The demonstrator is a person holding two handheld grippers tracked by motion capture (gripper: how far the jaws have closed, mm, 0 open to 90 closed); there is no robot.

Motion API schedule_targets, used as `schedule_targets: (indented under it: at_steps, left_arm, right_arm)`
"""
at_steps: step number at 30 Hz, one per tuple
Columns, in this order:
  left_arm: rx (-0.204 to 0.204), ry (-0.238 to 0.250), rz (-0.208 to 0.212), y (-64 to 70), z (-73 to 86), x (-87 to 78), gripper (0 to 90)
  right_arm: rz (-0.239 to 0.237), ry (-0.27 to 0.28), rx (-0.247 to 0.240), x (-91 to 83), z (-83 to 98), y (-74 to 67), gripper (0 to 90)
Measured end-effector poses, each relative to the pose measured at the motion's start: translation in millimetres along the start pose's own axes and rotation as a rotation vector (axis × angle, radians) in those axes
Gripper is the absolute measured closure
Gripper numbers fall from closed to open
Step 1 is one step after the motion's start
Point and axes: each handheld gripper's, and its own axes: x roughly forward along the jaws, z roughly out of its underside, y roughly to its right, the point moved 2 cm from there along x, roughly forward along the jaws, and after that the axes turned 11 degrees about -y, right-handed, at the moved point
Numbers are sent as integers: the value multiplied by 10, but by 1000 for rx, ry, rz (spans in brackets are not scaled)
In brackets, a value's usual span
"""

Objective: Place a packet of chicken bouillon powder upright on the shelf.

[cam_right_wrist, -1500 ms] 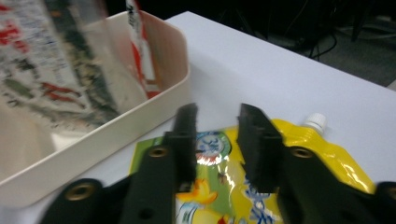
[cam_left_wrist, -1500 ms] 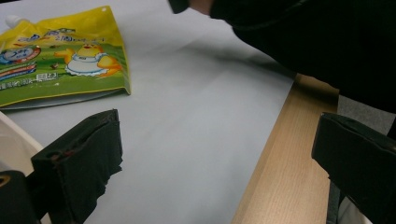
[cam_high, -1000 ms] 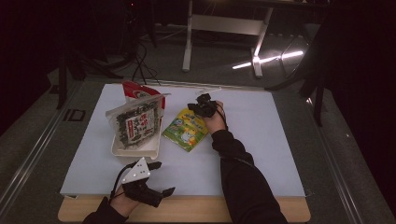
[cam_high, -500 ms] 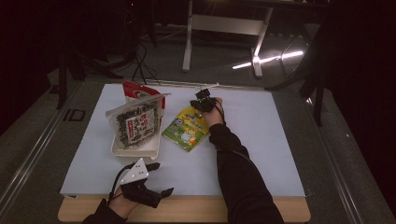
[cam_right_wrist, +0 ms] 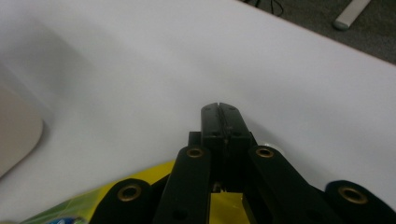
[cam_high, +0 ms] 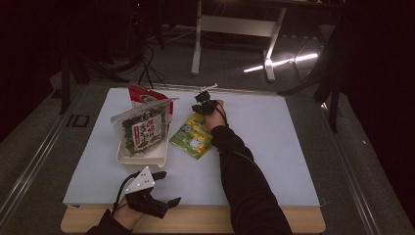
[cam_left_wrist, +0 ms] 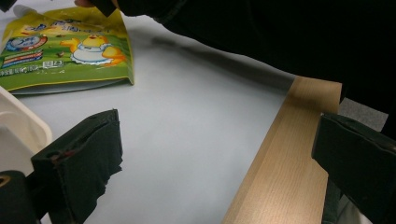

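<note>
A yellow-green pouch with a cartoon chick lies flat on the white mat; it is also in the left gripper view. My right gripper rests at the pouch's far end, pointing away from me. Its jaws are shut, the tips stand over bare mat, and the pouch's yellow corner lies under the linkage. I see nothing pinched between the tips. My left gripper sits open at the table's near edge, with nothing between its fingers.
A white tray left of the pouch holds a dark seaweed packet, and a red packet stands behind it. The tray's corner is close to my left jaw. The wooden table edge runs along the front.
My right hand has slid farther away and a little left, to the pouch's far end. The pouch and my left gripper have stayed put.
</note>
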Motion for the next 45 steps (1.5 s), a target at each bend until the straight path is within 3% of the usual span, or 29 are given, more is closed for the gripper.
schedule_targets:
  at_steps: [4,8,20,27,28,30,31,34,36,40,45]
  left_arm:
    - [-2,-1,1,-6,8,1,28]
    - [-1,-5,1,-7,13,4,28]
    - [5,-18,5,10,15,40,28]
    - [4,-17,5,7,4,50,28]
    - [4,-15,6,3,2,47,28]
    - [4,-14,4,0,-1,46,28]
    - [4,-14,4,0,-1,46,28]
    - [6,-14,2,-1,0,45,28]
    - [6,-12,1,-4,-1,40,28]
    - [8,-8,-3,-4,-7,30,28]
    - [10,-9,-3,-6,-13,35,28]
  right_arm:
    - [31,-50,-13,104,16,-5,900]
    - [24,-45,0,130,33,6,900]
    - [-48,-59,-4,56,166,-28,900]
    - [-76,-92,-46,-8,242,-165,900]
    - [-123,-74,-88,-61,243,-370,900]
    - [-168,-66,-97,-69,244,-499,900]
    - [-168,-66,-97,-69,244,-499,900]
    - [-189,-89,-140,-51,259,-703,900]
    - [-189,-103,-154,-24,279,-747,900]
    - [-201,-117,-127,1,328,-759,900]
    - [-203,-130,-158,-79,432,-824,900]
